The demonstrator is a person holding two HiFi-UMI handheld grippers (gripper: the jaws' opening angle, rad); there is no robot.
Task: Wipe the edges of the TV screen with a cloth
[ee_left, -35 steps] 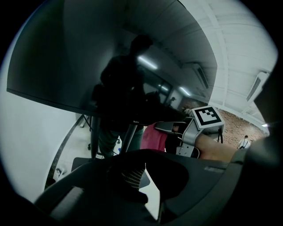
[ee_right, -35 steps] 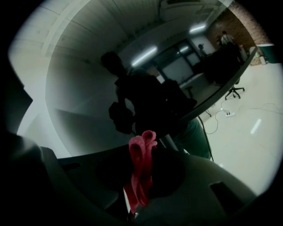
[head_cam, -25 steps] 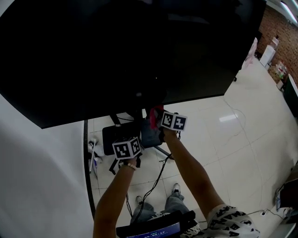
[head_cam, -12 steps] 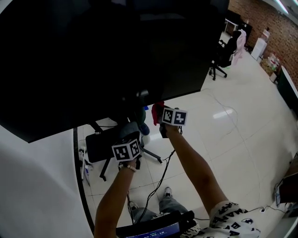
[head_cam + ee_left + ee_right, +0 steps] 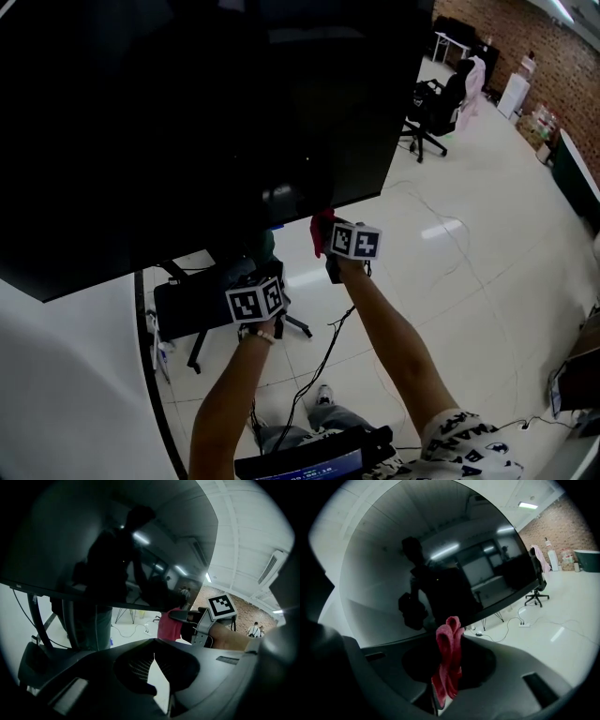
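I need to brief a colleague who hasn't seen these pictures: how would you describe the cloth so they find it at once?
Take the big dark TV screen filling the upper head view and follow its bottom edge rightward. Close by that edge the right claw is shut on the cloth: a folded pinkish-red strip, the only bright colour among black and grey parts.

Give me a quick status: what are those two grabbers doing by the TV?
Right gripper shut on red cloth. Cloth at TV screen's bottom edge. Left gripper shut, empty, held below. Nothing blocks the edge.
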